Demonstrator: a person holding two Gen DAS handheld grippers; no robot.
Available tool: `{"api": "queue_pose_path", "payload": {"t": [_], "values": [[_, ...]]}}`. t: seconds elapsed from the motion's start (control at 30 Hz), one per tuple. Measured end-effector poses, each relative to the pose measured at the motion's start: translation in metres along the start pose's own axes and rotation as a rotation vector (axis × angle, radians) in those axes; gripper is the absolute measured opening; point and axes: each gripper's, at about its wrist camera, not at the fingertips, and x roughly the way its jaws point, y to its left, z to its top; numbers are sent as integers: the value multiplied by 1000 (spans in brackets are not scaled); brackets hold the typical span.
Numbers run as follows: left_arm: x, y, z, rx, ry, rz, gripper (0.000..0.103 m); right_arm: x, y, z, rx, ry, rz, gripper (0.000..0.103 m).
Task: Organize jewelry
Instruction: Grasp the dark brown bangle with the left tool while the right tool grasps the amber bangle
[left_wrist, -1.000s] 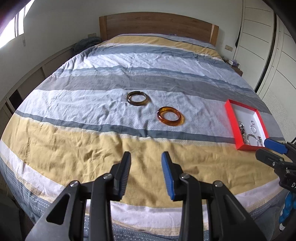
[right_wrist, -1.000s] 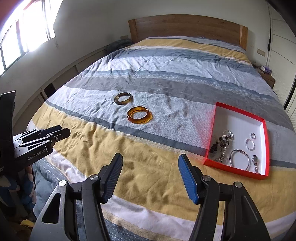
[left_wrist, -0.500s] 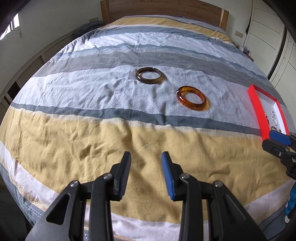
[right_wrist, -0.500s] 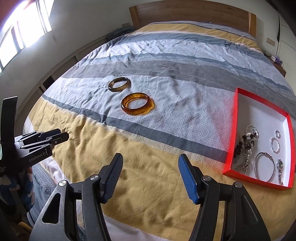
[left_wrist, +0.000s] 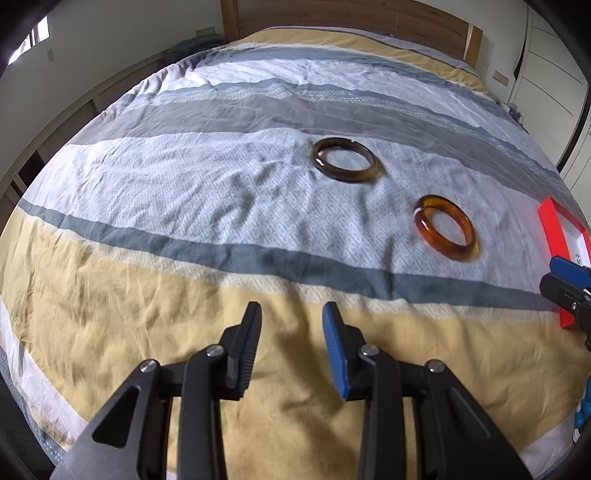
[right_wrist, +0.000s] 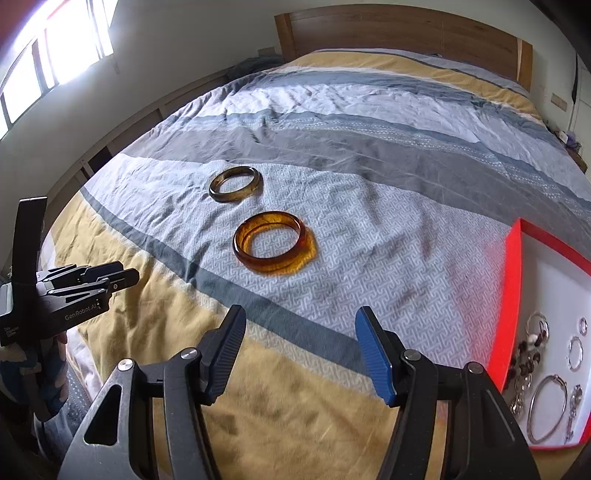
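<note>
Writing: the only text you can read is "GenRobot.AI", white on the black body of your left gripper, seen side-on at the left edge of the right wrist view.
Left gripper: its jaws stand narrowly parted with nothing between them, above the yellow stripe of the duvet; one ribbed pad is black, the other blue.
Right gripper: its jaws are spread wide and hold nothing, over the yellow and grey-blue stripes.
Amber bangle: a glossy, see-through orange-brown ring lying flat on the white woven-pattern stripe, ahead of your right gripper and a little to its left.
Olive bangle: a darker, marbled brown-green ring, smooth and rounded, flat on the same stripe, beyond the amber one and apart from it.
Red tray: a shallow box with red walls and a white floor, at your right on the bed; inside lie silver hoops, a thin metal bangle, dark beads and a chain.
Duvet: wrinkled cotton in yellow, white, grey and blue bands.
Headboard: plain wood.
</note>
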Motion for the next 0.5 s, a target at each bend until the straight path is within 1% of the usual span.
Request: {"api": "queue_pose_path", "payload": {"t": [0.1, 0.17, 0.33, 0.4, 0.5], "values": [[9, 5, 18, -5, -17, -6, 32, 12, 2, 12, -13, -10, 6, 60], [16, 6, 35, -6, -37, -18, 32, 21, 3, 22, -22, -14, 11, 58], [34, 3, 80, -24, -85, -85, 32, 43, 5, 44, -38, -32, 22, 54], [45, -1, 97, -19, -102, -92, 32, 54, 4, 51, -33, -29, 26, 51], [69, -4, 118, -25, -84, -104, 32, 71, 2, 57, -26, -13, 35, 46]]}}
